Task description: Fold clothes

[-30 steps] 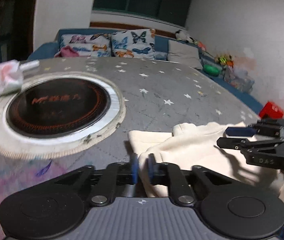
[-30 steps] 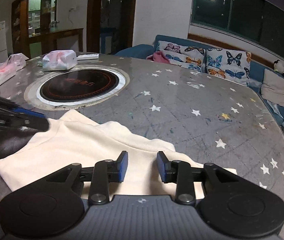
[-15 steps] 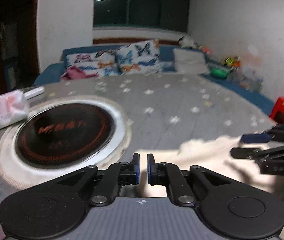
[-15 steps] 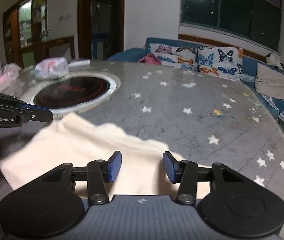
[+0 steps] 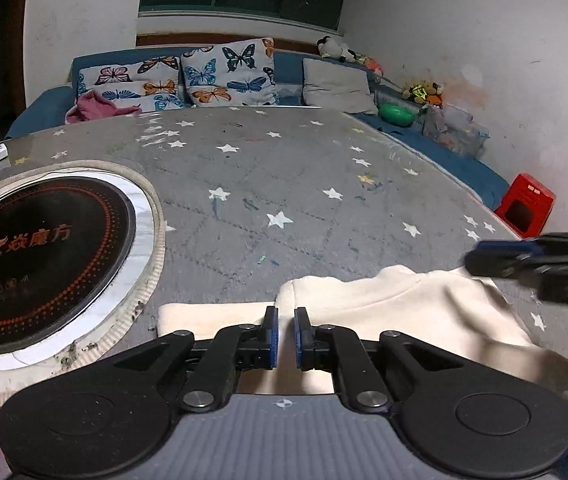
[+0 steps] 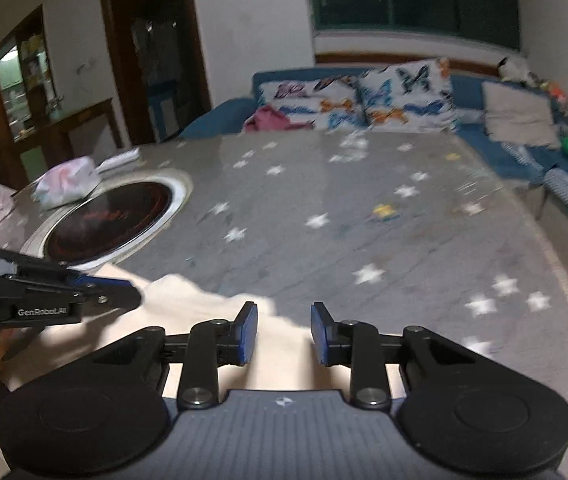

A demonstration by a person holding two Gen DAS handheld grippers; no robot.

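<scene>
A cream garment (image 5: 387, 304) lies folded at the near edge of the grey star-patterned table (image 5: 284, 184). My left gripper (image 5: 285, 336) hovers over its near edge with the jaws almost together; no cloth shows between them. It also shows at the left in the right wrist view (image 6: 124, 292). My right gripper (image 6: 284, 332) is open above the same garment (image 6: 204, 312), nothing between its fingers. It also shows at the right in the left wrist view (image 5: 479, 254), over the garment's far right edge.
A round black induction cooktop (image 5: 32, 248) is set into the table at the left. Tissue packs (image 6: 66, 182) lie beyond it. A blue sofa with butterfly cushions (image 5: 220, 76) runs behind the table. A red stool (image 5: 527, 204) stands at the right.
My right gripper has opened wider and swung right. My left gripper has lifted, then come back down over the garment's near edge. The garment now lies more gathered.
</scene>
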